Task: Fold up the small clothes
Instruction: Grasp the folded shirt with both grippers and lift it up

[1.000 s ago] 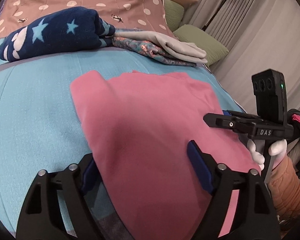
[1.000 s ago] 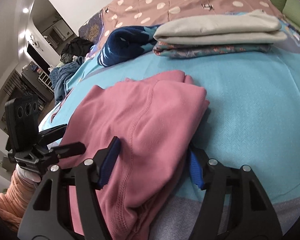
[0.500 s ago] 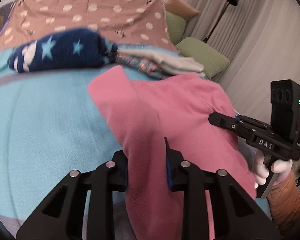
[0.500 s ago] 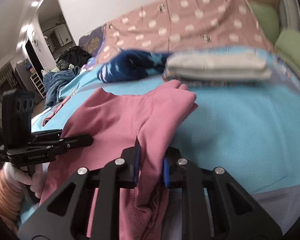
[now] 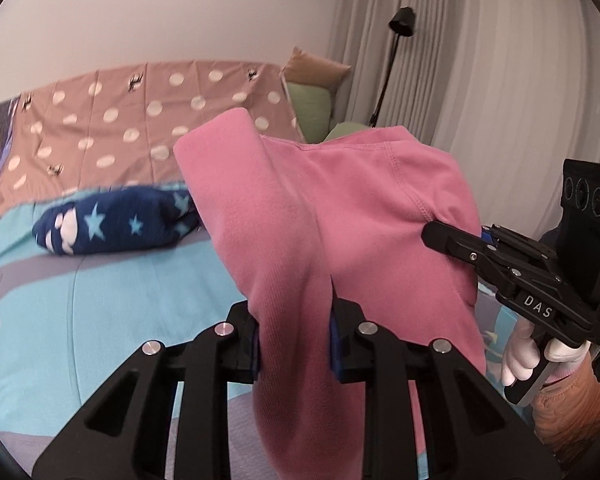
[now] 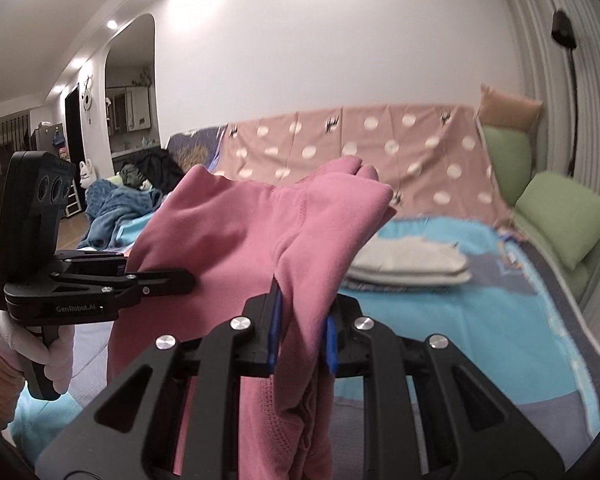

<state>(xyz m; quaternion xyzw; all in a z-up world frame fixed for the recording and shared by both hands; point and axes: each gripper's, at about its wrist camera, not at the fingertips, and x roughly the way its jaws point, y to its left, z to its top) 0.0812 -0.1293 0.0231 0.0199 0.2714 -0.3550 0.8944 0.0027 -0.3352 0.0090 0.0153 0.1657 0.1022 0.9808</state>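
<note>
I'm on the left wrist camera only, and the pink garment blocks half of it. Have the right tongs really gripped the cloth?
Observer: Yes. In the right wrist view, the right tongs are shut on the pink garment, with the fabric pinched between both blue pads.
Operator: I can't find the folded pile. Where is it?
Observer: The pale folded pile lies on the turquoise bedcover, beyond the garment and to its right.
Operator: Does anything hang below the right tongs?
Observer: Yes. Bunched layers with a stitched band hang below the pads.
</note>
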